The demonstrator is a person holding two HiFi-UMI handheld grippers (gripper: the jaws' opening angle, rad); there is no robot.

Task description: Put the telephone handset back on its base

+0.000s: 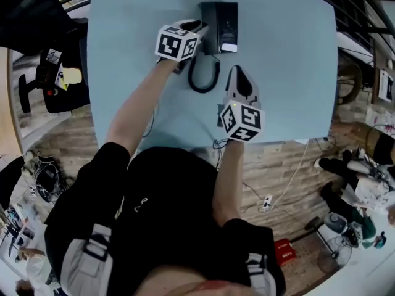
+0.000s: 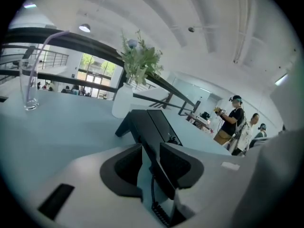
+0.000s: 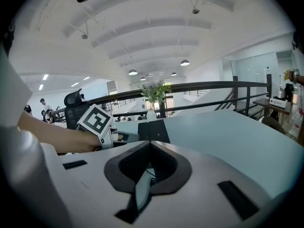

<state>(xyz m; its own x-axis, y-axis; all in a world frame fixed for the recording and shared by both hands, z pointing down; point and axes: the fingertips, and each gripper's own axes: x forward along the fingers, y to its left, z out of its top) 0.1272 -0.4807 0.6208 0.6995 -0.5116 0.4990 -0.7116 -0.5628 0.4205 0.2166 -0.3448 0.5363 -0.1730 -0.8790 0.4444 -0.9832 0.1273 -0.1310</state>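
Observation:
The black telephone base sits at the far middle of the pale blue table. The handset lies along the base's left side, and its coiled cord loops toward me. My left gripper is at the phone's left edge. In the left gripper view my left gripper has its jaws wide apart. The handset's near end is between them, with table showing beside the left pad. My right gripper rests nearer me, right of the cord. Its jaws meet at the tips with nothing in them.
A drinking glass with a straw and a white vase of greenery stand beyond the phone at the table's far edge. A thin cable hangs off the near edge. An office chair is left of the table. People stand far off.

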